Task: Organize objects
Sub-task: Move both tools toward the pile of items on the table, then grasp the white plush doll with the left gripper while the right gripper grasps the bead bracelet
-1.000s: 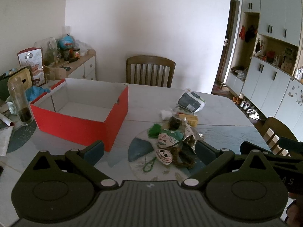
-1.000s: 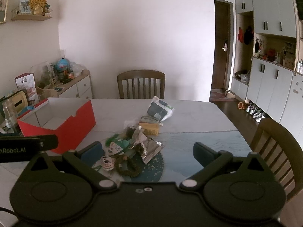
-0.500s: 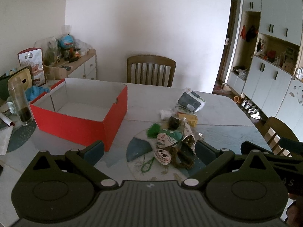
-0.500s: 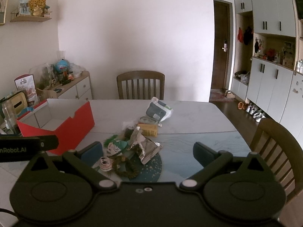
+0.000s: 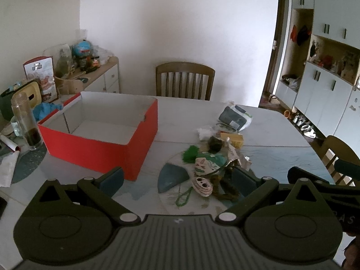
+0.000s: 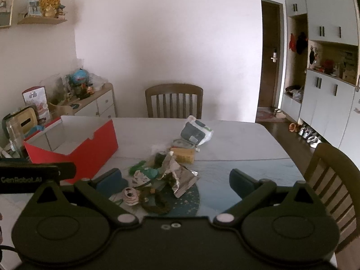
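An open red box (image 5: 101,148) with a white inside stands empty on the table's left; it also shows in the right wrist view (image 6: 90,150). A pile of small objects lies on a round mat: painted paper masks (image 5: 203,185), a brown braided loop (image 6: 155,204), a crumpled foil bag (image 6: 182,176), a green tassel (image 5: 190,154), a yellow block (image 6: 182,155) and a grey pouch (image 5: 234,118). My left gripper (image 5: 177,180) is open above the table's near edge, in front of the pile. My right gripper (image 6: 175,181) is open, just short of the pile. Both are empty.
A tall glass jar (image 5: 25,121) and a rolled paper (image 5: 9,144) stand left of the box. A wooden chair (image 5: 184,81) is at the far side, another (image 6: 333,180) at the right. A cluttered sideboard (image 5: 90,72) lines the left wall.
Both grippers have pulled back and risen slightly, so the pile sits a little farther off. Nothing was taken hold of; both jaws stay open.
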The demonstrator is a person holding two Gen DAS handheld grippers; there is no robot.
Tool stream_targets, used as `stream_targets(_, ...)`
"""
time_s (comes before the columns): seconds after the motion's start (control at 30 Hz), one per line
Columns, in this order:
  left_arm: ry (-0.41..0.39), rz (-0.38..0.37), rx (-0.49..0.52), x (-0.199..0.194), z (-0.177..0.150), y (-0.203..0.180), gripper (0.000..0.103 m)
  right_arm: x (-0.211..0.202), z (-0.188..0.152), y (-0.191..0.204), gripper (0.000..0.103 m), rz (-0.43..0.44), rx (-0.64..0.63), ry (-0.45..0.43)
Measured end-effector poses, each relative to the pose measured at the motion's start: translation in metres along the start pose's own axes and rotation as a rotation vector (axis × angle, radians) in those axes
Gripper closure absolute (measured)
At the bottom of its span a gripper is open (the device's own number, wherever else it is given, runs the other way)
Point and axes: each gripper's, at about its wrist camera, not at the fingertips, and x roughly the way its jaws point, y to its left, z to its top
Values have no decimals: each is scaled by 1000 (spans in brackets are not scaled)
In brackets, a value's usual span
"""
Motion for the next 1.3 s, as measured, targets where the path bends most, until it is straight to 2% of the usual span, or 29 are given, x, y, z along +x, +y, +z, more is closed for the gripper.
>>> stream_targets(0.3, 34, -47, -34, 29, 4, 19, 0, 19, 0, 14, 2, -8, -15, 13)
stream_targets(0.47, 74, -82, -33, 53, 5, 25, 0, 30, -2, 21, 6, -8, -36, 16)
stream_targets(0.63, 120, -150, -2, 80, 3, 25, 0, 48, -2, 21, 7, -4, -33, 77)
stream_targets(0.83, 159, -197, 70, 111, -7, 19, 0, 79, 0, 8, 10, -3, 1, 146)
stream_targets(1.03, 180, -232, 130, 138, -19, 14, 0, 121, -9, -4, 20, -2, 30, 243)
stream_targets(1.3, 214, -258, 186, 168, -29, 3, 0, 162, -26, -12, 31, 43, 67, 374)
